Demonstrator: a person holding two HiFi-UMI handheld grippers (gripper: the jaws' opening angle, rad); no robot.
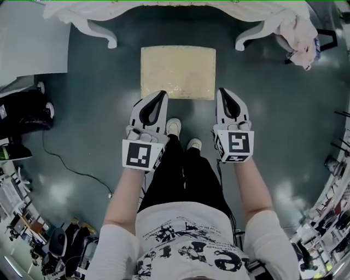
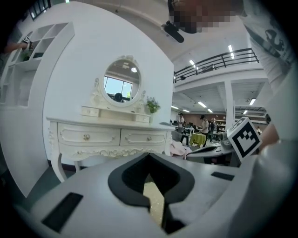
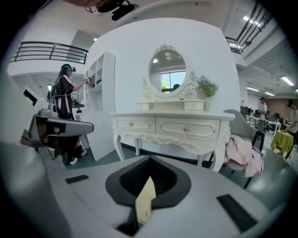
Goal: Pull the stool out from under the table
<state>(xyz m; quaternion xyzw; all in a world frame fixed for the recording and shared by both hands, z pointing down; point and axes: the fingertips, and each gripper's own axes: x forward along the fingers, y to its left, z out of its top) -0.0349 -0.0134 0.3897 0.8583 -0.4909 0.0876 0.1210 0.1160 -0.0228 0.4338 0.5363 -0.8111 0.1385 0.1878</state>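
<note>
The stool [image 1: 178, 71], a beige cushioned square, stands on the dark floor just in front of the white dressing table [image 1: 109, 16], between its two front legs. My left gripper [image 1: 162, 94] is shut, its tip over the stool's near edge at the left corner. My right gripper [image 1: 222, 91] is also shut, just off the near right corner. In the left gripper view a beige sliver of the stool [image 2: 156, 200] shows through the slit below the closed tips [image 2: 149, 155]. The right gripper view shows the same: stool [image 3: 145, 202], tips [image 3: 150, 160]. Nothing is visibly clamped.
A pink cloth lies over a chair [image 1: 299, 38] right of the table. Black equipment [image 1: 22, 112] and a floor cable [image 1: 71, 167] lie at the left. The person's shoes [image 1: 174, 127] stand behind the stool. A white shelf [image 3: 100, 79] with a person beside it stands left of the table.
</note>
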